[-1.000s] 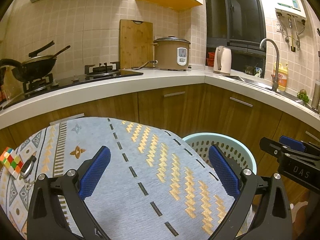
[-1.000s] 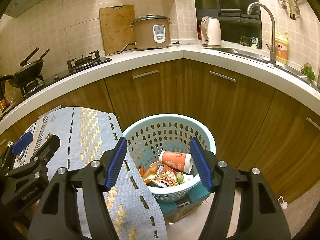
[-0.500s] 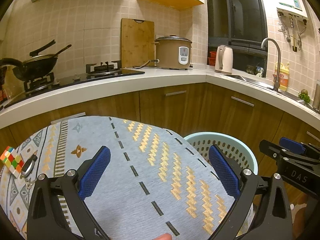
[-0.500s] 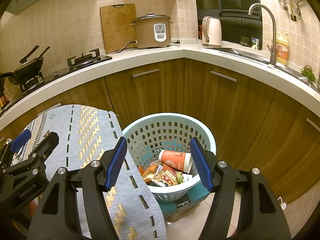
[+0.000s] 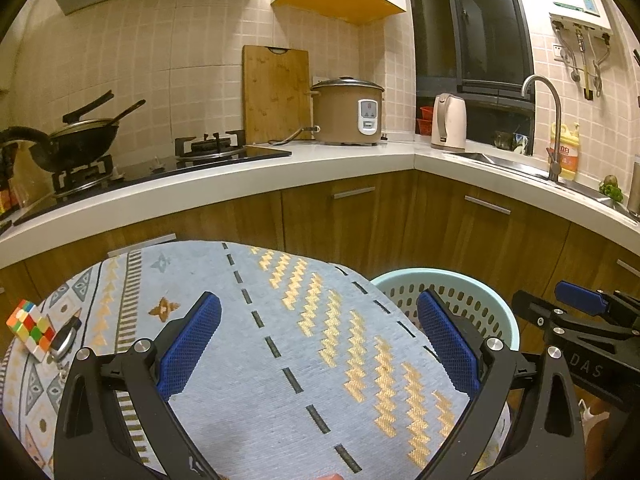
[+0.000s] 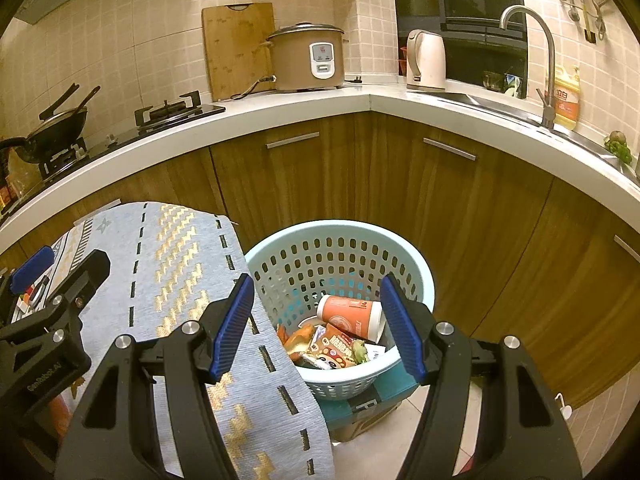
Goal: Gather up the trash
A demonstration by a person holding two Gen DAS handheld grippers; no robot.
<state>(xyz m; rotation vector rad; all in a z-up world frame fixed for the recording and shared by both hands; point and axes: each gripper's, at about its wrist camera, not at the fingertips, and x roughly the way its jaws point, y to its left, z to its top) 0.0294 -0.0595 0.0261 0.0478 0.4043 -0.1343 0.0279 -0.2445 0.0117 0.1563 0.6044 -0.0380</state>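
A pale blue perforated basket [image 6: 340, 232] stands beside the cloth-covered table [image 6: 172, 264]. Inside it lie an orange paper cup [image 6: 348, 314], snack wrappers [image 6: 334, 350] and other scraps. My right gripper [image 6: 316, 304] hangs open above the basket's near rim, with nothing between its blue pads. My left gripper [image 5: 318, 328] hovers open over the patterned tablecloth [image 5: 280, 340], also empty. In the left wrist view the basket's rim [image 5: 440, 276] shows past the table's right edge, and the right gripper [image 5: 576, 304] juts in from the right.
A colourful puzzle cube [image 5: 30, 328] and a small metal-and-black item [image 5: 66, 336] lie at the table's left edge. Wooden cabinets [image 6: 460, 208] under a white counter curve behind the basket. The basket rests on a box [image 6: 364, 408] on the tiled floor.
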